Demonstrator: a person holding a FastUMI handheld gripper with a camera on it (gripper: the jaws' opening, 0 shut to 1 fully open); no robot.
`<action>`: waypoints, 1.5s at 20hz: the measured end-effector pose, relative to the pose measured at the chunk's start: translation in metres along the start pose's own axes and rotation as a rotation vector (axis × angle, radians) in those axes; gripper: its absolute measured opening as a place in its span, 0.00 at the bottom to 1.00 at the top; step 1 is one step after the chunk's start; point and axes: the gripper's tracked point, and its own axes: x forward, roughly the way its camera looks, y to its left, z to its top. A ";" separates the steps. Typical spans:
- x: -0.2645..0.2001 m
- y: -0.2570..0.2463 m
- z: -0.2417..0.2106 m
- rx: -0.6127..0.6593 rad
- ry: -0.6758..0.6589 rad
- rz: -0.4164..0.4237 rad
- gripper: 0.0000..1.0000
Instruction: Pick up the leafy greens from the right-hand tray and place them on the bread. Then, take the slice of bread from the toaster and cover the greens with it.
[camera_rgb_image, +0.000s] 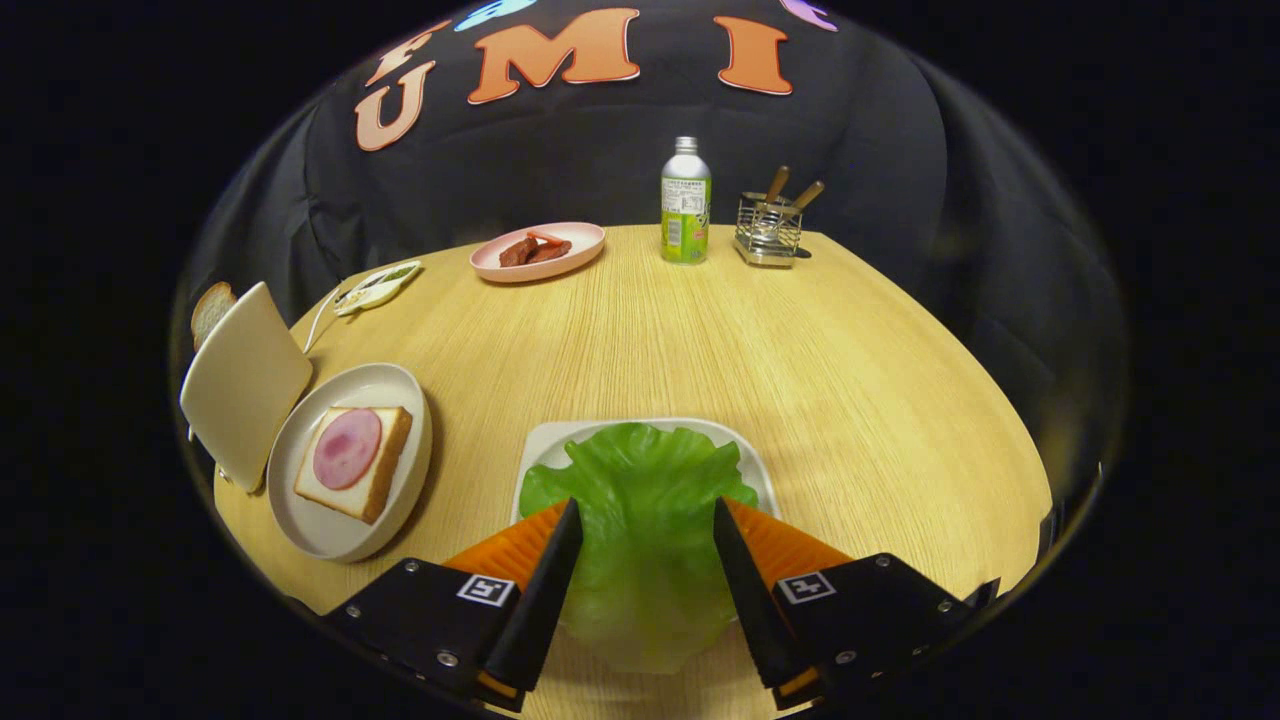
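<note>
The bench (640, 330) looks like pale wood-grain laminate, matt. The lettuce leaf (645, 520) between the spread fingers is waxy, glossy plastic with crinkled edges. The plate (400, 385) under the bread is smooth, satin ceramic-looking. Up at 12 o'clock, the bottle (685, 200) has a shiny wrap, and the wire caddy (768, 230) is bright metal.

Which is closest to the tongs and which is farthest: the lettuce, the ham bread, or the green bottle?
1. Lettuce: between the fingers of the open tongs, on its tray.
2. Ham bread: on a plate, off to the left.
3. Green bottle: at the table's far edge.
</note>
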 end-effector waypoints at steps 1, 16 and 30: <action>0.001 0.002 -0.001 -0.003 0.008 0.002 0.78; -0.016 -0.003 0.015 0.079 0.059 0.018 0.01; -0.092 0.100 0.111 -0.013 -0.151 0.143 0.00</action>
